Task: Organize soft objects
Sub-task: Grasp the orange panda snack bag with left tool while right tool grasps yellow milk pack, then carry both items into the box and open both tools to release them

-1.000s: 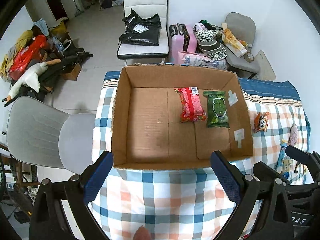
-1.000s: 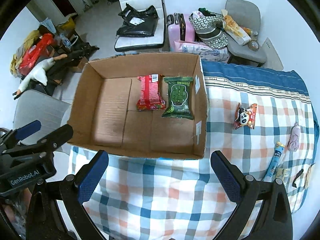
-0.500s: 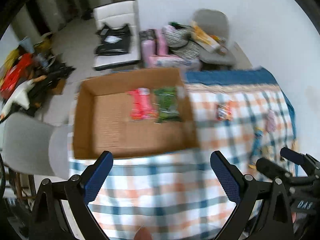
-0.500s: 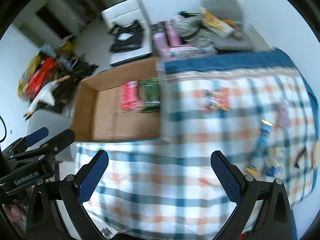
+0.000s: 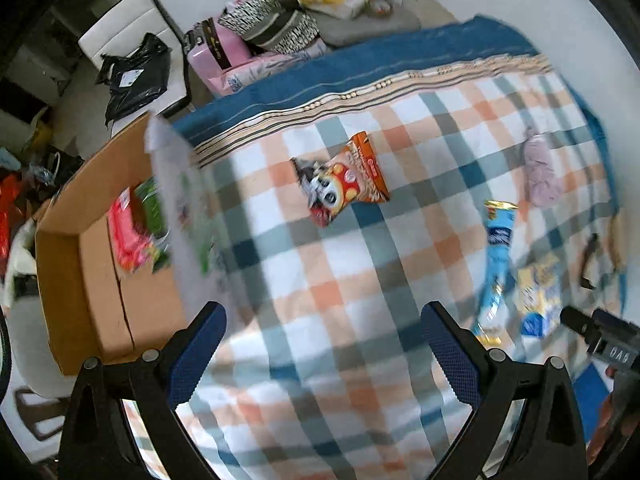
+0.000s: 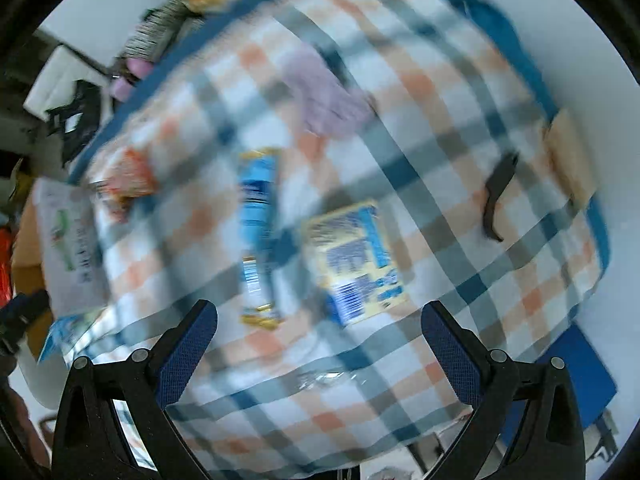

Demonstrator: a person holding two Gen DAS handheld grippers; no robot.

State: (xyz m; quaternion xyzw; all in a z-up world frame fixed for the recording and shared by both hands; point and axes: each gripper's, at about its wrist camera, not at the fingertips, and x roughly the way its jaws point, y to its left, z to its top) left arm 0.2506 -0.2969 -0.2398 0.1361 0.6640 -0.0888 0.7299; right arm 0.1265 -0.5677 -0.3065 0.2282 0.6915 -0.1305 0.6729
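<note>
An orange snack pouch (image 5: 344,180) with a panda face lies on the checked cloth (image 5: 360,264). A blue tube pack (image 5: 496,248), a yellow-blue pack (image 5: 538,300) and a lilac soft item (image 5: 538,168) lie further right. The cardboard box (image 5: 100,300) at the left holds a red pack (image 5: 128,236) and a green pack (image 5: 154,208). My left gripper (image 5: 320,356) is open and empty above the cloth. My right gripper (image 6: 320,356) is open and empty above the blurred blue tube (image 6: 256,216) and yellow-blue pack (image 6: 356,256); the lilac item (image 6: 328,96) lies beyond.
A black curved object (image 6: 498,196) and a tan item (image 6: 572,160) lie near the cloth's right edge. Beyond the table stand a pink suitcase (image 5: 212,46), bags on a grey chair (image 5: 360,16) and a white chair (image 5: 132,36) with black bags.
Both grippers have swung right, away from the box and toward the loose packs on the cloth. The views are motion-blurred. Both stay open and empty.
</note>
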